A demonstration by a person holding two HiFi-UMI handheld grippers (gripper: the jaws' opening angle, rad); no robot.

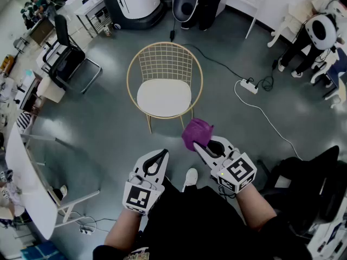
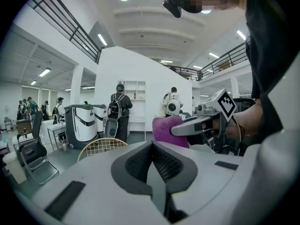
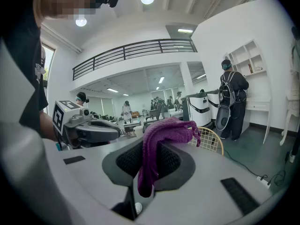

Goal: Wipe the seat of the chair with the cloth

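A gold wire chair (image 1: pixel 164 80) with a round white seat (image 1: pixel 164 97) stands on the grey floor ahead of me. My right gripper (image 1: pixel 201 144) is shut on a purple cloth (image 1: pixel 196 132), held in the air just off the seat's front right edge. In the right gripper view the purple cloth (image 3: pixel 159 142) hangs bunched between the jaws, with the chair back (image 3: pixel 212 139) behind it. My left gripper (image 1: pixel 160 156) is shut with nothing in it, below the seat's front. From the left gripper view the chair back (image 2: pixel 101 147) and the cloth (image 2: pixel 168 129) both show.
A white power strip (image 1: pixel 249 85) and its cable lie on the floor right of the chair. A black office chair (image 1: pixel 68 53) stands at the left, a white table (image 1: pixel 24 183) at the near left. Machines and people stand along the far wall.
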